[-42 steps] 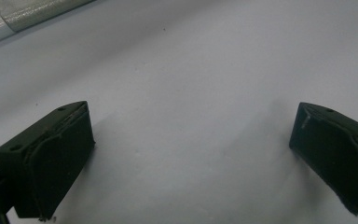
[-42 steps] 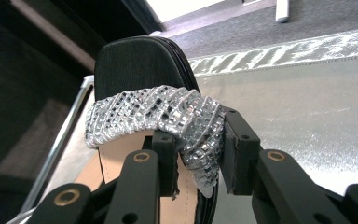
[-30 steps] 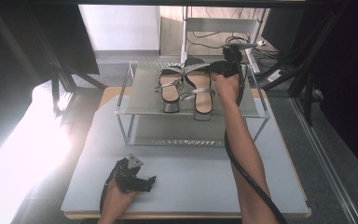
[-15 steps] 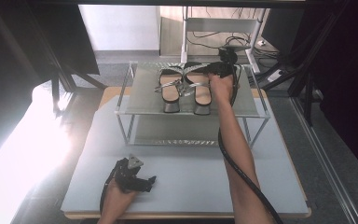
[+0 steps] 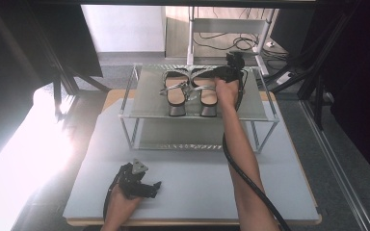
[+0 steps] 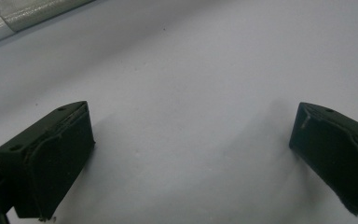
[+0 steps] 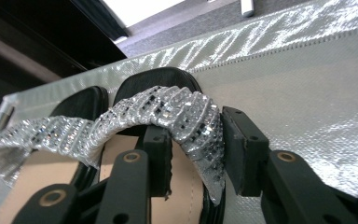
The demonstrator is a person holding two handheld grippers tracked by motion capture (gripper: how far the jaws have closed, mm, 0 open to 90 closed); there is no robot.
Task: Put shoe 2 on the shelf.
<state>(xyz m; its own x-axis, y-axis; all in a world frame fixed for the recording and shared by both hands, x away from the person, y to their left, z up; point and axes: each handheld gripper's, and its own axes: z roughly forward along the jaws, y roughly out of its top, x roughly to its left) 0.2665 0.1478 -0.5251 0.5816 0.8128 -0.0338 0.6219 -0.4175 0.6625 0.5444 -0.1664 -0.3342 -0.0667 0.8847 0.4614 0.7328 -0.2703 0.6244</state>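
Sandals with black soles, tan insoles and sparkling silver sequinned straps are the business here, a pair standing side by side on the top shelf of a two-tier rack with shiny silver fabric shelves and a thin metal frame (image 5: 147, 91). That rack sits at the far end of a pale grey rectangular table (image 5: 197, 192), the biggest thing in the scene, and serves as the landmark for everything else.

On the rack's top tier, the left sandal (image 5: 174, 92) lies free, heel toward the person. The right sandal (image 5: 206, 91) lies touching or just beside it, and the right gripper (image 7: 196, 154) has its jaws clamped on this shoe's front strap (image 7: 186, 114), one jaw under the band against the insole and one outside it. Pinching the strap looks a sensible hold: it is the one raised, graspable part, and it lets the shoe be slid or squared up beside its mate.

Well in front of the rack, near the table's front edge, the left gripper (image 5: 142, 185) rests in the person's hand, jaws wide apart and empty over bare tabletop, seemingly parked out of the way.
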